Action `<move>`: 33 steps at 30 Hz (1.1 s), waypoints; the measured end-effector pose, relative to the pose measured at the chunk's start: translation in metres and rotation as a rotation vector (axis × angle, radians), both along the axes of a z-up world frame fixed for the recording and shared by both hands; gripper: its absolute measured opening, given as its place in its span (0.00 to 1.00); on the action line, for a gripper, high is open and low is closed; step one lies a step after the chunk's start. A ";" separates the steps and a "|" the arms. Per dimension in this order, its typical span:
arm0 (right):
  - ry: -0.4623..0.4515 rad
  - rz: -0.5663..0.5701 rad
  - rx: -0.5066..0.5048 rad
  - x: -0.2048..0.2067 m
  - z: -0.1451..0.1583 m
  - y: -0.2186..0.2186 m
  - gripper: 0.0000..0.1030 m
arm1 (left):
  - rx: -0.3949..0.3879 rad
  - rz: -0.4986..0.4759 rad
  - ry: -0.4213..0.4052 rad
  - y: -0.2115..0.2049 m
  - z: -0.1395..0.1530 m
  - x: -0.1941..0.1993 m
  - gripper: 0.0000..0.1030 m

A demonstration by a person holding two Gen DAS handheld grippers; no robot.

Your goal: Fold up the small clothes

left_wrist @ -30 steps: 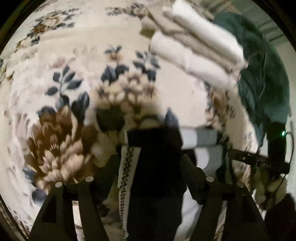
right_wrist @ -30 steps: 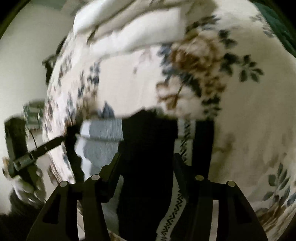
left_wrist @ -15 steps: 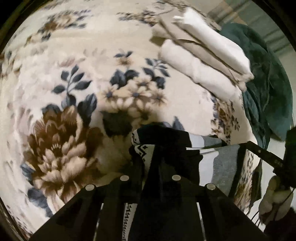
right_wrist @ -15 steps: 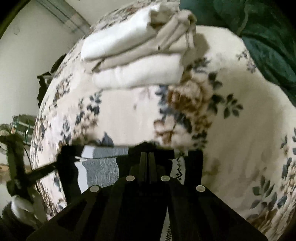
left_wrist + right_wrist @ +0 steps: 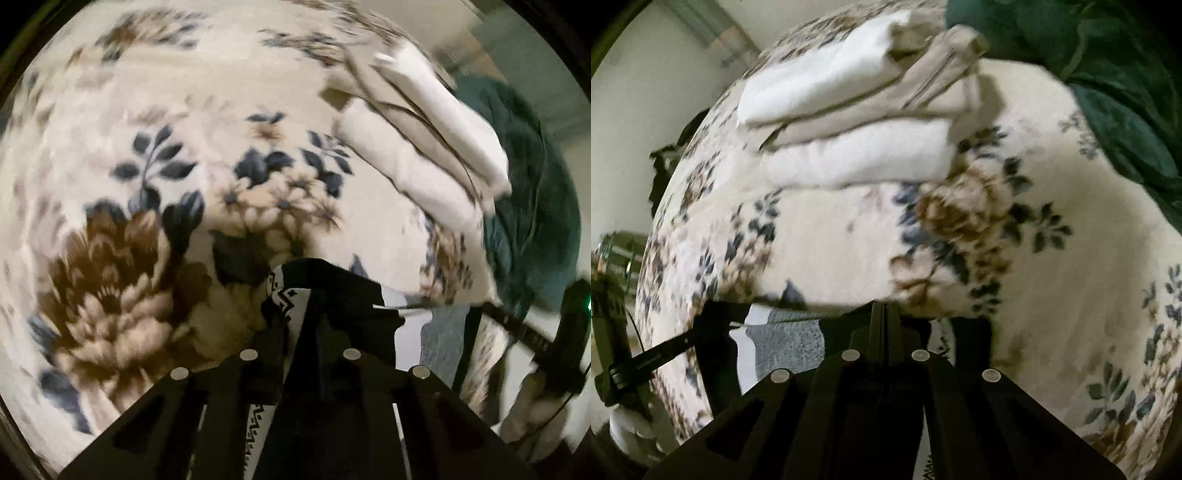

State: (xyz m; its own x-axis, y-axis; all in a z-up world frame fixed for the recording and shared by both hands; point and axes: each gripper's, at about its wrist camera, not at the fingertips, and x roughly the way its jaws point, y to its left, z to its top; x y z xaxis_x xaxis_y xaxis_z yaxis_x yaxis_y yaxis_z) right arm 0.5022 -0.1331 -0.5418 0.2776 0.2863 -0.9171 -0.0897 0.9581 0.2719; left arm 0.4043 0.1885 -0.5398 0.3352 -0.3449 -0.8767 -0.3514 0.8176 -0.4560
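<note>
A small black garment [image 5: 351,295] with a white zigzag band and grey and white stripes lies at the near edge of a floral blanket [image 5: 147,147]. My left gripper [image 5: 299,295] is shut on its patterned corner, which bunches up around the tips. In the right wrist view my right gripper [image 5: 882,310] is shut on the garment's black edge [image 5: 960,332], and the grey panel [image 5: 790,339] stretches away to the left toward the other gripper [image 5: 665,350]. The cloth hangs taut between the two grips. The left wrist view shows the right gripper [image 5: 517,328] as a dark bar at far right.
A stack of folded white and beige clothes [image 5: 424,147] [image 5: 857,122] sits further back on the floral blanket [image 5: 831,240]. A dark green blanket [image 5: 535,203] [image 5: 1089,55] lies beyond it. A gloved hand [image 5: 532,406] holds the right gripper. A pale wall [image 5: 628,110] stands on the left.
Both grippers went from open around the garment's edge to shut on it. The edge has been pinched up off the blanket, and the right gripper has tilted and risen slightly.
</note>
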 end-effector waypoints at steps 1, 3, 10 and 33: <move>-0.005 -0.021 -0.006 0.002 0.000 -0.003 0.00 | -0.013 0.017 0.008 0.003 -0.005 0.004 0.10; -0.030 -0.086 -0.079 0.009 -0.004 -0.011 0.00 | 0.017 0.017 0.020 0.003 -0.012 0.015 0.10; 0.186 -0.139 0.190 0.031 -0.036 -0.058 0.12 | 0.025 -0.090 0.034 0.000 -0.011 0.021 0.11; 0.390 -0.175 0.323 -0.045 -0.062 -0.096 0.53 | -0.114 -0.083 0.103 0.014 -0.006 -0.024 0.59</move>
